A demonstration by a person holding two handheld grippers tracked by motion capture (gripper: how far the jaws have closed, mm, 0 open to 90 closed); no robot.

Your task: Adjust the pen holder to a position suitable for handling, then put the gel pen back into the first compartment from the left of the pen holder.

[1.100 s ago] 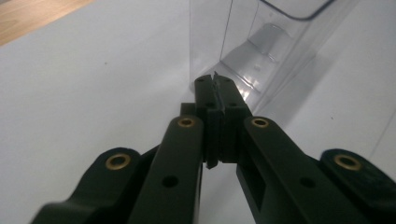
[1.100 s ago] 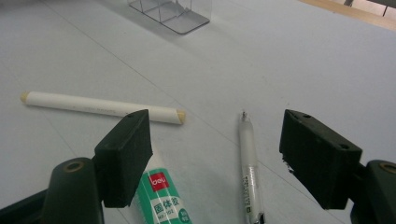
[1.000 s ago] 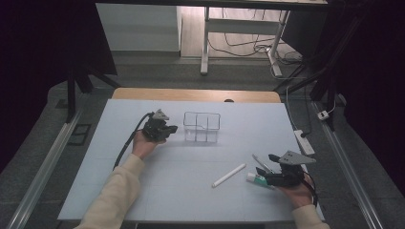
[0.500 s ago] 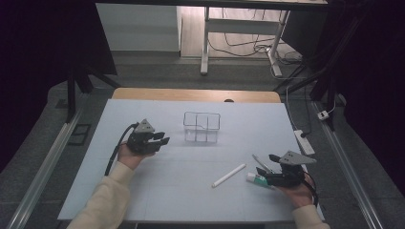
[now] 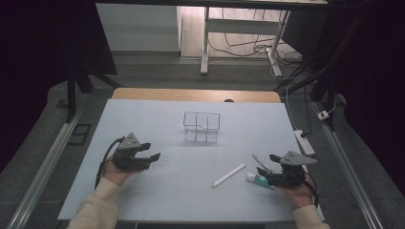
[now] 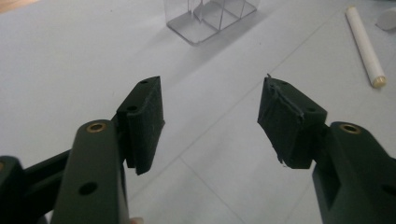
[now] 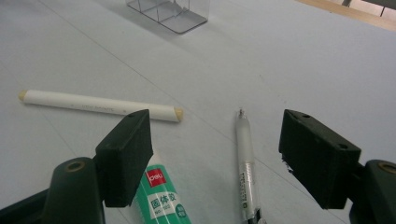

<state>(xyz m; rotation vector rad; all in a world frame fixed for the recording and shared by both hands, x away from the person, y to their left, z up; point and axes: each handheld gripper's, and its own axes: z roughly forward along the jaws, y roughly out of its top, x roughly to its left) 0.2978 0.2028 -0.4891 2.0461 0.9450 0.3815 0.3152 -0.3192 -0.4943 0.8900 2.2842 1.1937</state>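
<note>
Your left gripper (image 5: 149, 151) has pulled back from the clear box (image 5: 202, 128) and come down toward your side of the table (image 5: 143, 119); a moment ago it was right beside the box. Your right gripper (image 5: 267, 167) has stayed where it was. Nearest to you, the right gripper hangs low over the glue stick (image 7: 161, 198) and the pen (image 7: 246, 163), its jaws wide apart with nothing in them. The glue stick pokes out from under one jaw and the pen lies between the two. Just past them lies the white stick (image 7: 100, 106), on its side. The left gripper is wide apart too and holds nothing. Farthest off, the clear box stands upright in the middle of the table and looks empty. It seems you are at the picking-up step. Next, you need to lower the right gripper over one thing, likely the pen, squeeze it, and carry it to the box. The near ends of the glue stick and pen are cut off in the right gripper view. The box's thin walls are hard to make out, so you cannot count its parts for sure.
</note>
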